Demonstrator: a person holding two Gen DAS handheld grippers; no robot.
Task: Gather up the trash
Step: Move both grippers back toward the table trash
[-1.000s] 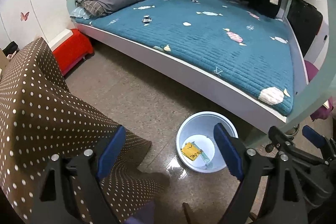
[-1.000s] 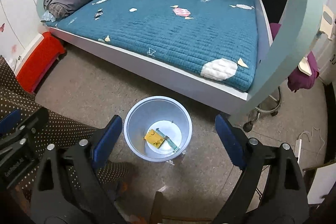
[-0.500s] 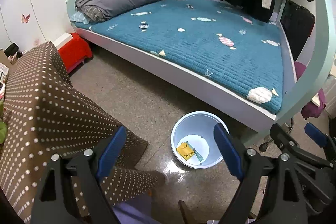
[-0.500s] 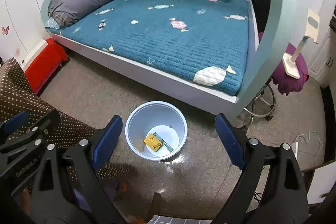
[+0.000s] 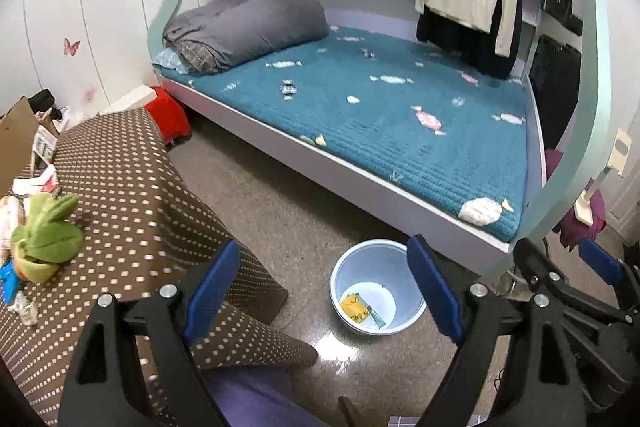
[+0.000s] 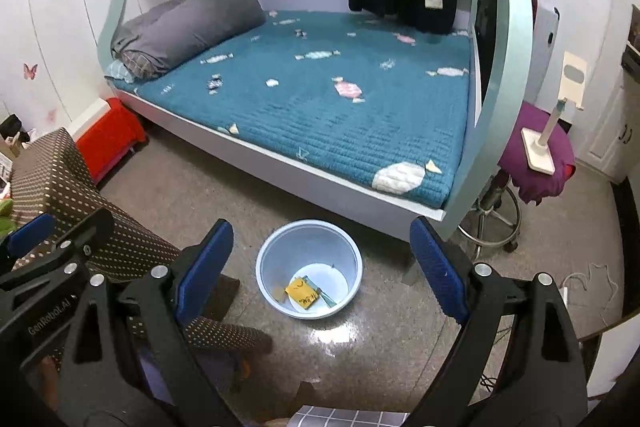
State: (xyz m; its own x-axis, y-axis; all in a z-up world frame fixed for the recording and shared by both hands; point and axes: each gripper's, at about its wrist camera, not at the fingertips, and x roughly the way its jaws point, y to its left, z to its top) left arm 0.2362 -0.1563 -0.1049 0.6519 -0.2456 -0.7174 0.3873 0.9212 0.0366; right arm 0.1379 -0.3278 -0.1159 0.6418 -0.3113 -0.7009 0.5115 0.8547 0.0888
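Beside the bed, the bin (image 6: 309, 269) held a yellow wrapper (image 6: 302, 293); both claws (image 5: 324, 291) (image 6: 320, 269) gaped wide, empty, between drops; next came finding more trash.

Left wrist view: looks obliquely down from well above the floor, over the corner of the dotted tablecloth (image 5: 132, 195) toward the bed (image 5: 380, 115). Right wrist view: same slanted downward aim from just alongside (each camera catches the other gripper at its frame edge). Both share the bin (image 5: 378, 293) (image 6: 309, 269), bed and floor.
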